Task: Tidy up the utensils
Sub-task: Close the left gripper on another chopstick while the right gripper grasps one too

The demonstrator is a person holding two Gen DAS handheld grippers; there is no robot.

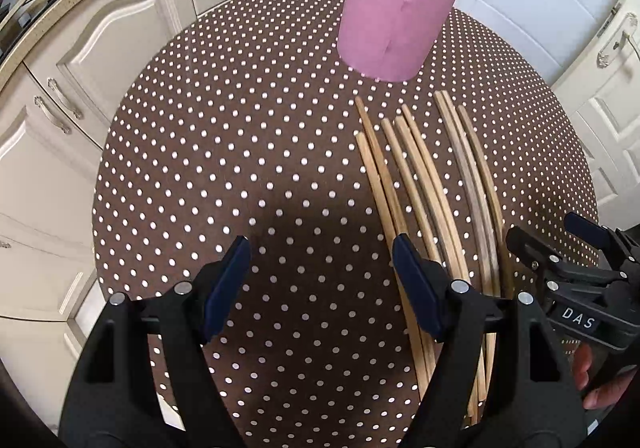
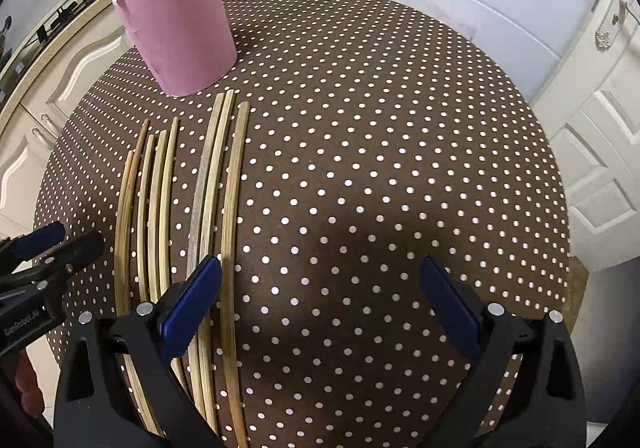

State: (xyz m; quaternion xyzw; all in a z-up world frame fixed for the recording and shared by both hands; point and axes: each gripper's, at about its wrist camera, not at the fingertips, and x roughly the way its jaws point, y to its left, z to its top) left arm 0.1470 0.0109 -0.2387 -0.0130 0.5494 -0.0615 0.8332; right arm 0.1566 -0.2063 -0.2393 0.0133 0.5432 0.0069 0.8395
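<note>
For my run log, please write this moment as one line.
left gripper: open, empty | right gripper: open, empty | chopsticks: on table | pink holder: upright, two sticks inside

Eight bamboo chopsticks [image 2: 208,184] lie side by side near an upright pink holder [image 2: 178,28] holding two more.

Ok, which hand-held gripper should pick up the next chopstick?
Probably the right hand-held gripper: it is open, and its left finger already overlaps the nearest chopsticks. The left hand-held gripper, also open, faces mostly bare tablecloth.
</note>
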